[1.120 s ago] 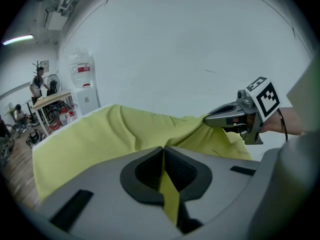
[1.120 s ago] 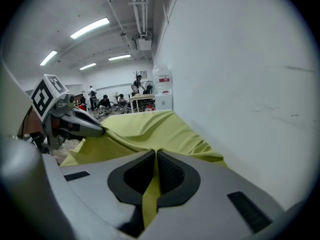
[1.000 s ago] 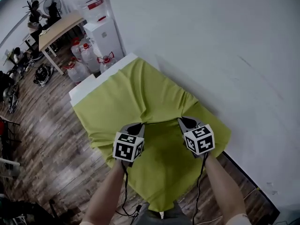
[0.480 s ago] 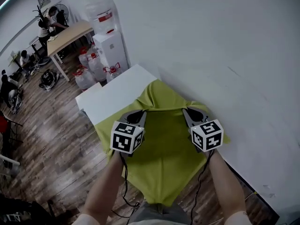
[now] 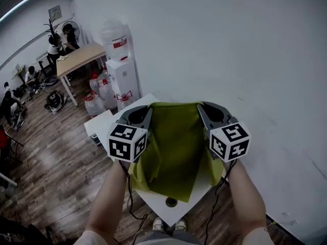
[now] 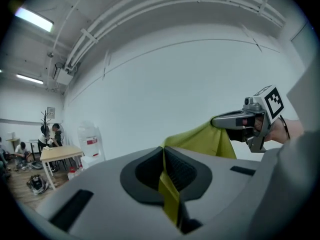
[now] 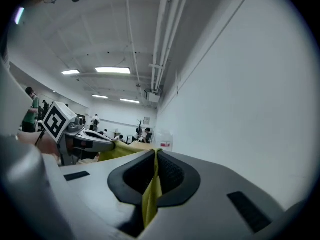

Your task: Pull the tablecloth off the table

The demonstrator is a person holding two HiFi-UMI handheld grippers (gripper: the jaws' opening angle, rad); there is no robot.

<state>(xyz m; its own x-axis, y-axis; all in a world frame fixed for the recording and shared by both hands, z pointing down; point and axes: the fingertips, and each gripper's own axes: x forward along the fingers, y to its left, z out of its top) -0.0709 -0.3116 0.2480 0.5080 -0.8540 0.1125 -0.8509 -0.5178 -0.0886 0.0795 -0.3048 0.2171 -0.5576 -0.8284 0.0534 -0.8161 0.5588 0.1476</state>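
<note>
Head view: the left tongs (image 5: pixel 147 109) and right tongs (image 5: pixel 201 107) hold the green tablecloth (image 5: pixel 173 147) up by its top edge, draping over the white bench (image 5: pixel 155 204).

Left gripper view: the tongs (image 6: pixel 164 151) are clamped tight on a cloth fold (image 6: pixel 170 196).

Right gripper view: those tongs (image 7: pixel 155 155) pinch the cloth (image 7: pixel 150 196) likewise.

Hanging tablecloth (image 5: pixel 173 142) hides most of the table (image 5: pixel 156 205)
</note>
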